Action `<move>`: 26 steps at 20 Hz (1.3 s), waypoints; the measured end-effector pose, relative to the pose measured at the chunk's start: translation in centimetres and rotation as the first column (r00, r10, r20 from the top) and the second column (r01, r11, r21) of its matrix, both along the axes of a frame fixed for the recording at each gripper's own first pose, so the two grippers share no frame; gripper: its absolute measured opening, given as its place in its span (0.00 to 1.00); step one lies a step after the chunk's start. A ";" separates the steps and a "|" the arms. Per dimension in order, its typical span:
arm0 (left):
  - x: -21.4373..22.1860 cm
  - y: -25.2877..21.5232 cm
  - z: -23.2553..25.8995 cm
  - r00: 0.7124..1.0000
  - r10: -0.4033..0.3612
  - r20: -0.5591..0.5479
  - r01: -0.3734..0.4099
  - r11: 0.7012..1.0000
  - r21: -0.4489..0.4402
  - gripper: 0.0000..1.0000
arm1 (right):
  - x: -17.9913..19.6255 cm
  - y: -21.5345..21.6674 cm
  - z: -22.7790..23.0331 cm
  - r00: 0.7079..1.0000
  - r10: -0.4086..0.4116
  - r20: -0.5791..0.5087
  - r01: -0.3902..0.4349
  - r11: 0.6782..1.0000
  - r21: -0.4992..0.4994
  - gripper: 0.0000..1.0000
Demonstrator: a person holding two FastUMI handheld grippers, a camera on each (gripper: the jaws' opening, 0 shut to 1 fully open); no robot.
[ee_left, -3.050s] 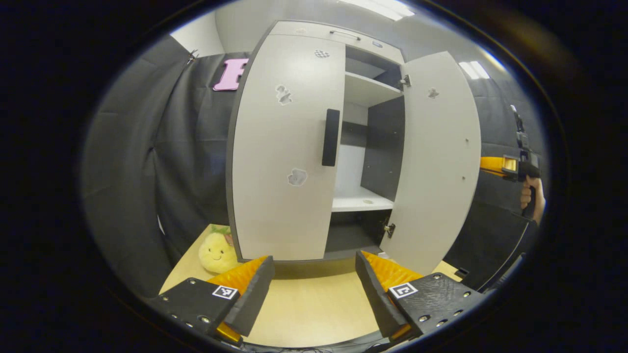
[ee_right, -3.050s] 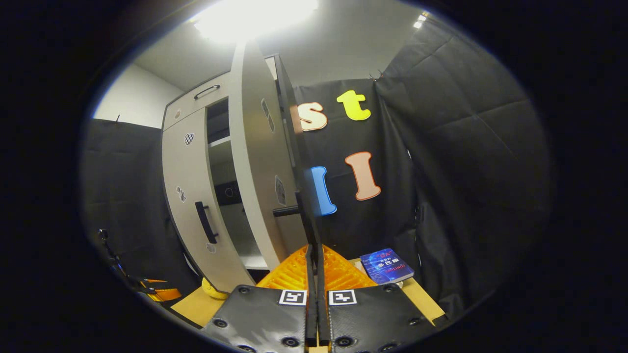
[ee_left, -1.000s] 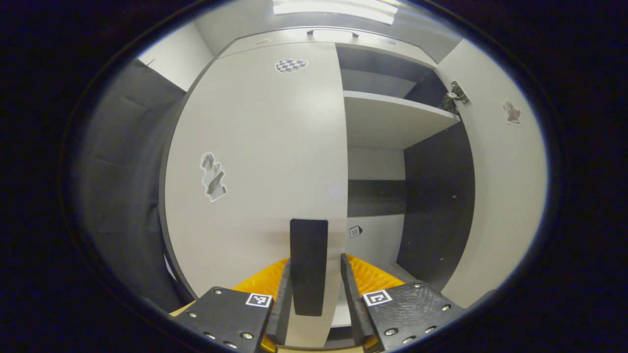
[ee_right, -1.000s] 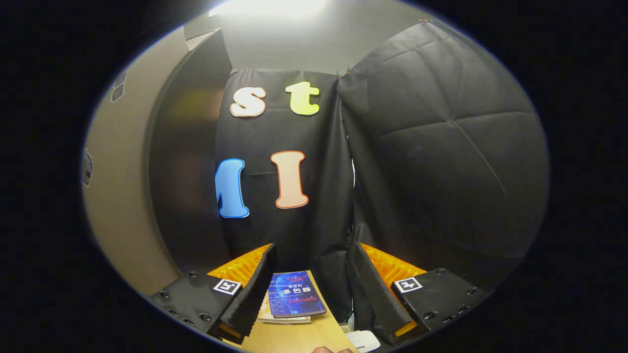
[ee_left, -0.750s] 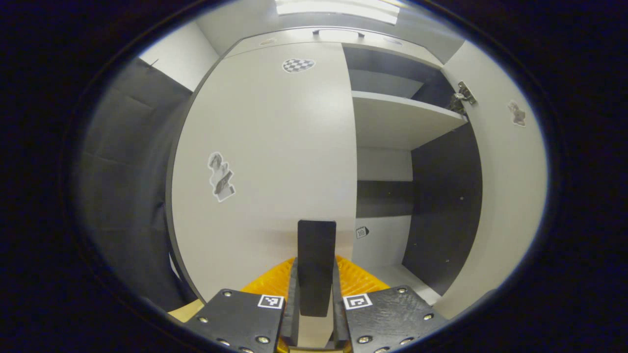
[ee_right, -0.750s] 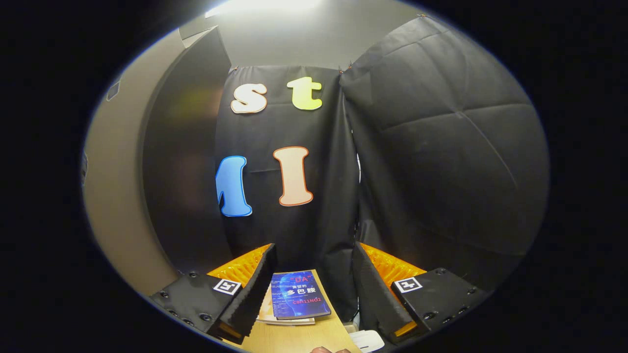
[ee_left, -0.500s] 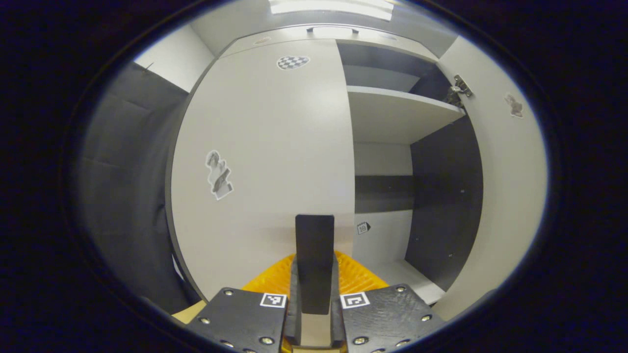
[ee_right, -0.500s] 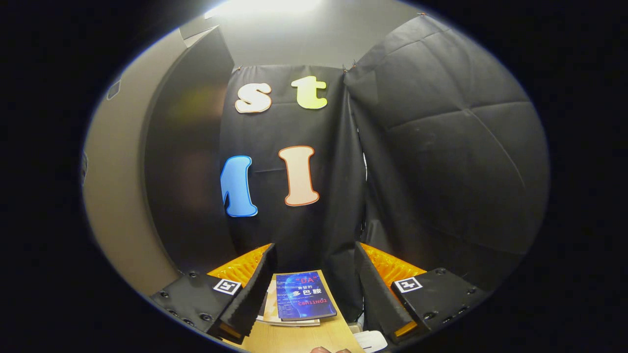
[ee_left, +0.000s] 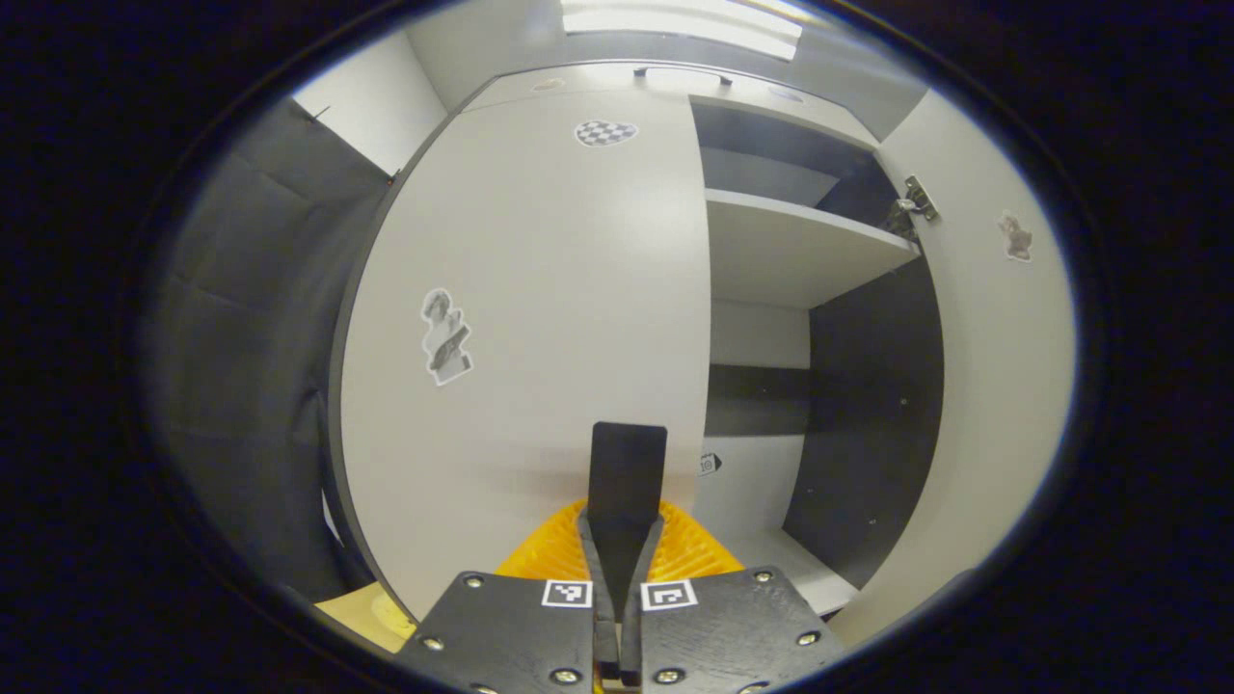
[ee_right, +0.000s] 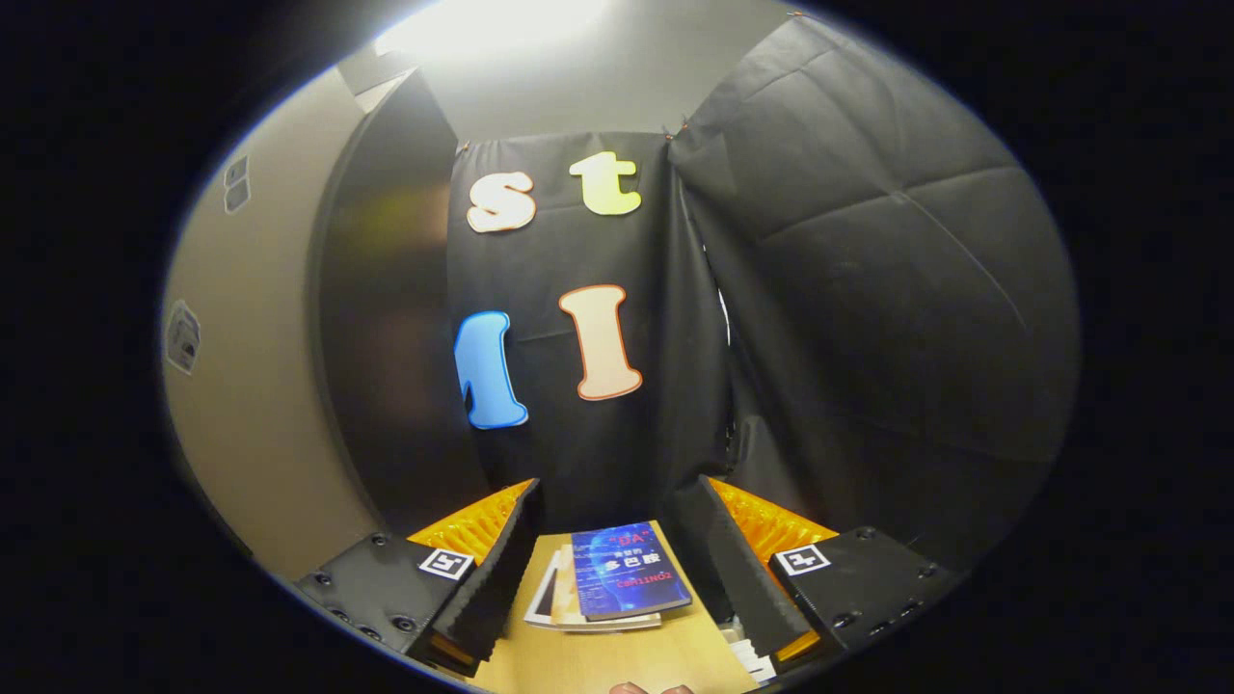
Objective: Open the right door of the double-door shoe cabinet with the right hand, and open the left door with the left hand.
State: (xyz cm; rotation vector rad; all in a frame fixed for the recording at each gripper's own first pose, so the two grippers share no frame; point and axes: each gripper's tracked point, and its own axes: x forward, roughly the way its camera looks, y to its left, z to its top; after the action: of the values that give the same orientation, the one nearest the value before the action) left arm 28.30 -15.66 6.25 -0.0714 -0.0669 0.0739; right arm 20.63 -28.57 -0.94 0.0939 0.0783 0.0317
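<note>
In the left gripper view the left gripper [ee_left: 622,540] has its jaws pinched on the dark upright handle [ee_left: 628,472] of the left door [ee_left: 540,289], one finger on each side of the bar. That door appears closed or nearly so, though the fisheye bend makes this hard to judge. To its right the cabinet [ee_left: 771,106] stands open: a pale shelf [ee_left: 791,255] crosses the upper part, with a dark side wall below it and a lower shelf near the bottom. The right door [ee_left: 1003,386] is swung wide, its inner face toward the camera and a metal hinge [ee_left: 911,198] near its top. Stickers sit on the left door, one checkered sticker [ee_left: 605,132] near the top.

In the right gripper view the right gripper [ee_right: 612,569] has its jaws spread wide and holds nothing. Between its fingers, lower down, lies a blue book [ee_right: 627,571] on other papers on the tabletop [ee_right: 598,660]. The right door [ee_right: 251,386] stands at the left, apart from the gripper.
</note>
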 end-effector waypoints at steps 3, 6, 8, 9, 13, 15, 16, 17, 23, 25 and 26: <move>-0.1 -0.1 0.0 1.000 0.001 -0.003 -0.001 1.000 -0.011 0.04 | -0.5 -1.0 -0.9 1.000 -0.014 -0.023 0.014 1.000 0.010 0.98; -0.3 0.0 -0.1 1.000 0.007 -0.014 -0.007 1.000 -0.009 0.04 | -1.1 -0.5 -1.7 0.998 0.002 -0.056 -0.001 1.000 0.013 0.98; -0.3 -0.1 0.0 1.000 0.002 -0.012 -0.003 1.000 -0.025 0.04 | -1.5 0.0 -1.9 0.997 0.005 -0.072 -0.005 1.000 0.008 0.98; -0.3 -0.1 0.0 1.000 -0.001 -0.011 0.001 1.000 -0.025 0.04 | -1.8 0.3 -1.7 0.997 0.005 -0.072 -0.004 1.000 0.002 0.98; -0.4 0.0 0.2 0.999 -0.046 -0.010 0.046 0.998 -0.031 0.04 | -4.2 2.6 -1.1 0.998 -0.012 -0.055 0.012 1.000 -0.005 0.92; -0.6 0.2 0.2 0.997 -0.078 -0.010 0.078 0.996 -0.036 0.04 | -5.7 3.5 -1.1 0.998 -0.028 -0.055 0.027 1.000 -0.010 0.98; -1.1 0.3 0.1 0.996 -0.094 -0.012 0.093 0.995 -0.033 0.04 | -6.4 4.3 -1.2 0.998 -0.035 -0.058 0.034 0.999 -0.012 0.98; -1.6 0.4 0.0 0.994 -0.109 -0.017 0.108 0.994 -0.031 0.04 | -7.3 5.0 -1.1 0.998 -0.039 -0.059 0.039 0.999 -0.012 0.98; -3.4 1.3 0.2 0.979 -0.203 -0.019 0.202 0.978 -0.045 0.04 | -13.7 7.2 -0.4 0.991 -0.125 -0.055 0.122 0.991 -0.047 0.98; -4.0 2.0 0.2 0.974 -0.224 -0.015 0.223 0.974 -0.044 0.04 | -16.3 7.0 -0.2 0.986 -0.160 -0.053 0.157 0.986 -0.061 0.98; -4.3 2.2 0.1 0.972 -0.233 -0.013 0.232 0.972 -0.043 0.04 | -17.5 6.9 -0.2 0.982 -0.179 -0.054 0.175 0.982 -0.063 0.98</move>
State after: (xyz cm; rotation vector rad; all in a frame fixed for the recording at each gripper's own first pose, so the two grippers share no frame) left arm 24.02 -13.43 6.33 -0.1194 -0.0384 -0.1590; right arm 3.10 -21.67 -1.18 0.0437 0.1300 -0.1514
